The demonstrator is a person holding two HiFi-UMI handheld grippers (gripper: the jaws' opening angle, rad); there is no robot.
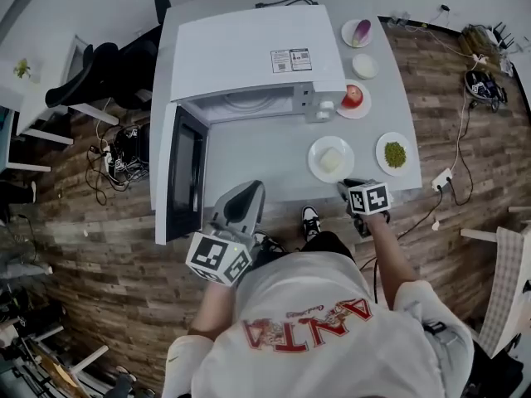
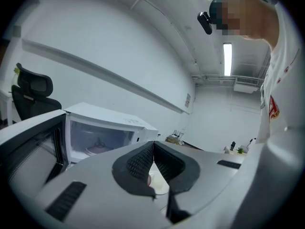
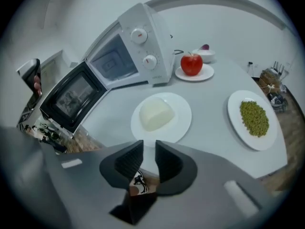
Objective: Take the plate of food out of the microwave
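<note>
The white microwave (image 1: 249, 52) stands on the grey table with its door (image 1: 184, 172) swung open to the left. In front of it, a white plate (image 1: 315, 166) carrying a pale white lump of food (image 3: 156, 113) rests on the table. My right gripper (image 1: 348, 186) sits at the table's near edge just short of that plate, open, with nothing between its fingers (image 3: 131, 159). My left gripper (image 1: 251, 189) hangs near the front edge below the microwave's opening, shut and empty. In the left gripper view the microwave (image 2: 102, 128) shows its lit cavity.
A plate with a red apple (image 1: 354, 98) sits next to the microwave's control panel. A plate of green peas (image 1: 395, 154) lies at the right. A small bowl (image 1: 364, 65) and a plate with something purple (image 1: 358, 31) stand farther back. A black chair (image 1: 99, 69) is at the left.
</note>
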